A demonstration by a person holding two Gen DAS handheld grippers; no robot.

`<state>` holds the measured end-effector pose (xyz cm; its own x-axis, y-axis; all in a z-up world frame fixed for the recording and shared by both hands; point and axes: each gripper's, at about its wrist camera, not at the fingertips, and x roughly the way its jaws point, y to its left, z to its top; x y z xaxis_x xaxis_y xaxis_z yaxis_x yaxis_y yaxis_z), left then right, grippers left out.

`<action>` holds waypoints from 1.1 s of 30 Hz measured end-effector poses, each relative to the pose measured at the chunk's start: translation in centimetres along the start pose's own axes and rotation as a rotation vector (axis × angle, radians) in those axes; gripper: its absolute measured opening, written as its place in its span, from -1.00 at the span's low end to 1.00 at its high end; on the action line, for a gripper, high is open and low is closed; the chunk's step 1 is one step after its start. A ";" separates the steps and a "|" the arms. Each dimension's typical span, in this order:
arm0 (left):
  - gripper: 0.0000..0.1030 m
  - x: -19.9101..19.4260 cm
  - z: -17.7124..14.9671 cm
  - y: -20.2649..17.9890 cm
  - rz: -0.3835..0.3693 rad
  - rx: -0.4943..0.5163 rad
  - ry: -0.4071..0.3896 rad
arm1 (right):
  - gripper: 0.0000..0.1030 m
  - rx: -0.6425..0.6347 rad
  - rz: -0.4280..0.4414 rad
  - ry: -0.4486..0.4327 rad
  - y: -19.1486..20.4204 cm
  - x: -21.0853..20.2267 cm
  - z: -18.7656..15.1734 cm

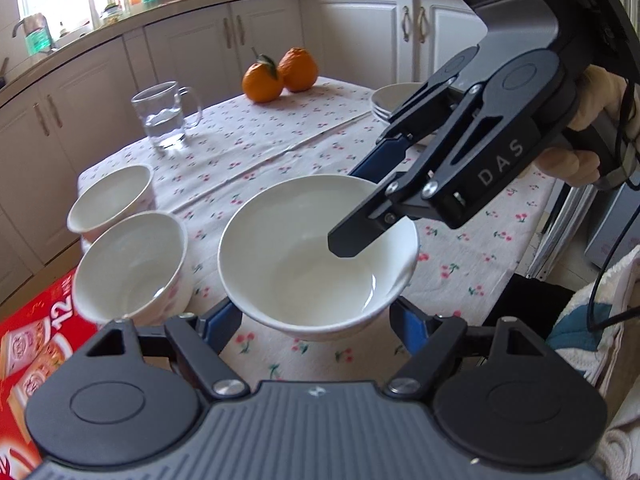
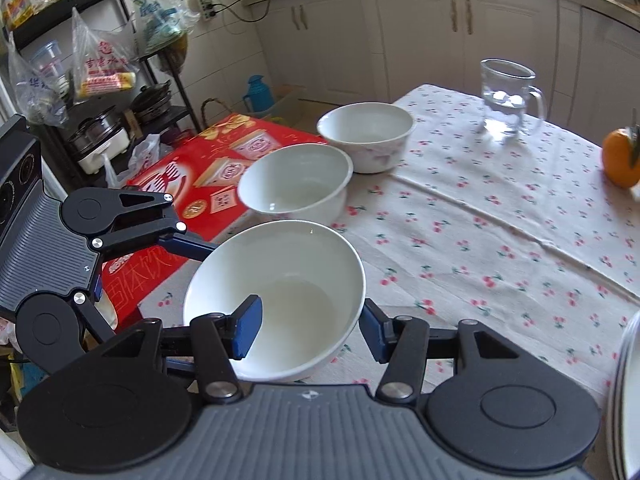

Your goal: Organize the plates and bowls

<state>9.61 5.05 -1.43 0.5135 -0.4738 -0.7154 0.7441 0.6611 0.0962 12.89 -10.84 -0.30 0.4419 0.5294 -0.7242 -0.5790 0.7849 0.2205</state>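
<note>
A plain white bowl [image 1: 304,264] hangs just above the table's near-left corner. My left gripper [image 1: 316,320] holds it from below, one blue pad on each side of the lower wall. My right gripper [image 1: 356,208] comes down from the upper right, with one finger inside the bowl and the other outside its rim. In the right wrist view the same bowl [image 2: 288,280] sits between the right gripper's [image 2: 310,332] pads, and a left finger [image 2: 188,248] touches its outer wall. Two flowered bowls [image 1: 132,264] [image 1: 112,200] stand side by side at the left edge. A plate stack [image 1: 394,98] is at the far right.
The table [image 1: 280,152] wears a cherry-print cloth. A glass mug of water [image 1: 164,116] and two oranges [image 1: 280,76] stand at the back. A red carton [image 2: 208,168] lies on the floor beside the table's left edge. White cabinets [image 1: 360,36] run behind.
</note>
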 end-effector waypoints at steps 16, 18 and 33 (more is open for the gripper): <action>0.56 4.2 3.0 -2.1 -0.072 0.080 -0.025 | 0.17 0.068 -0.129 -0.019 -4.0 -2.5 -2.5; 0.56 4.5 3.2 -2.2 -0.078 0.078 -0.023 | 0.17 0.078 -0.133 -0.021 -4.4 -2.5 -2.6; 0.56 5.9 3.6 -2.1 -0.090 0.073 -0.012 | 0.17 0.114 -0.140 -0.017 -6.0 -1.8 -3.0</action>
<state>12.65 -1.25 -3.38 0.4484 -0.5365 -0.7149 0.8162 0.5717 0.0829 13.58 -17.46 -2.31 0.5249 0.4170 -0.7420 -0.4298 0.8823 0.1918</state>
